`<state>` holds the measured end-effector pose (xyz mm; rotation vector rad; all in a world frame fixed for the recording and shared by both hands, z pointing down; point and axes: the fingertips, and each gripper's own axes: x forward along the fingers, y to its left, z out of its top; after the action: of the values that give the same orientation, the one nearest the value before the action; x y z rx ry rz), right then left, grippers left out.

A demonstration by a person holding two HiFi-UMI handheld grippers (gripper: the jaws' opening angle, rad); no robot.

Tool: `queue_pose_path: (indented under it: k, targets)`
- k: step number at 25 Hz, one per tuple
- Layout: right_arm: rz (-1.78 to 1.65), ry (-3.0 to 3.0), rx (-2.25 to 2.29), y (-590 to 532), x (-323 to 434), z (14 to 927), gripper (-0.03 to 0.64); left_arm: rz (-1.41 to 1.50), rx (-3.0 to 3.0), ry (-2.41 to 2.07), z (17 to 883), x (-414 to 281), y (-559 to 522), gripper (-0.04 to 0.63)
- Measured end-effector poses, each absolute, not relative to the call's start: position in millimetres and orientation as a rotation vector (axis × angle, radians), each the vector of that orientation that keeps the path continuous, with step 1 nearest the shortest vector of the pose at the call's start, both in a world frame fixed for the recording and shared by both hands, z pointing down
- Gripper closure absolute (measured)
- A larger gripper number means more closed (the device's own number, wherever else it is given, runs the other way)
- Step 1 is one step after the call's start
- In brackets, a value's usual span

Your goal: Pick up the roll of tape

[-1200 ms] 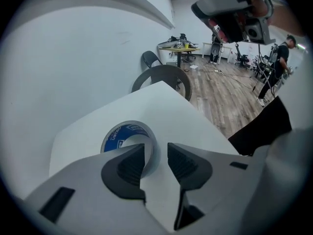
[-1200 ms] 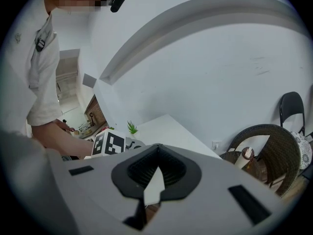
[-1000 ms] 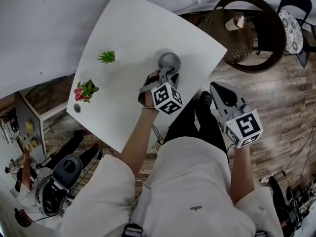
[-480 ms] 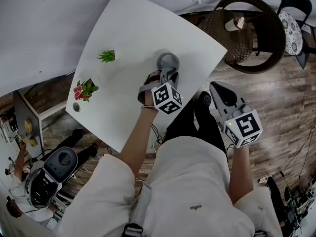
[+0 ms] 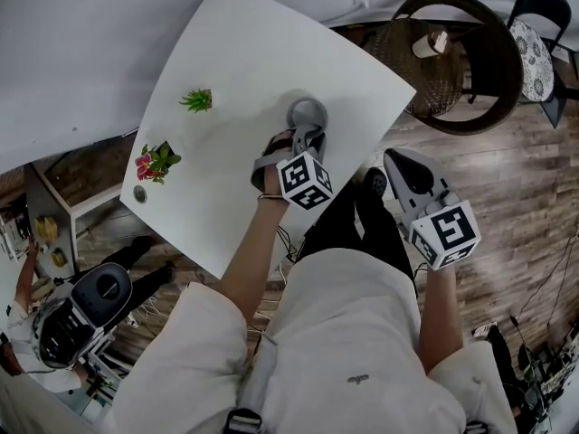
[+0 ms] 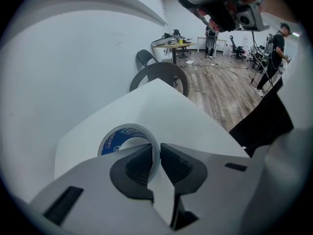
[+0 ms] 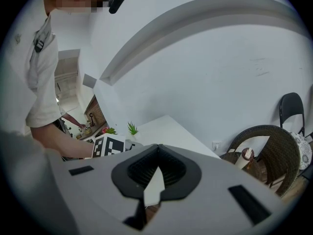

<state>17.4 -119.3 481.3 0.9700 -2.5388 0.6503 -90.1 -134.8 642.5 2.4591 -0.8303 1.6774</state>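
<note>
The roll of tape point(image 5: 308, 110), grey with a blue inner core, lies flat on the white table point(image 5: 235, 52) near its right edge. My left gripper point(image 5: 312, 135) points steeply down at the near side of the roll. In the left gripper view one pad sits inside the ring and the other outside, and the closing jaws pinch the wall of the roll of tape point(image 6: 120, 135) between them; the left gripper point(image 6: 159, 153) rests over it. My right gripper point(image 5: 392, 158) hangs off the table's right edge, jaws together and empty; in its own view the right gripper point(image 7: 157, 153) shows closed tips.
A small green plant point(image 5: 195, 103), a pink flowering plant point(image 5: 156, 164) and a small round object point(image 5: 140, 194) stand on the table's left side. A round wicker chair point(image 5: 452, 61) and a black chair point(image 5: 538, 34) are at the right on the wood floor. A person stands at lower left.
Both grippers and the tape stay in the same spots. The person at the lower left has drifted further down and left.
</note>
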Motion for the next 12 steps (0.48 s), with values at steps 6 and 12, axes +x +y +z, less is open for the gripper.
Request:
queue_pose_path:
  k: [6, 12]
  targets:
    - [0.633, -2.559, 0.963, -118.4, 19.2, 473.6, 0.609, 1.657, 2.454, -0.867, 630.9, -88.6, -131.9, 0.532]
    - [0.608, -2.588, 0.94, -118.0, 15.2, 466.9, 0.609, 1.635, 2.447, -0.913, 619.7, -91.0, -128.1, 0.534]
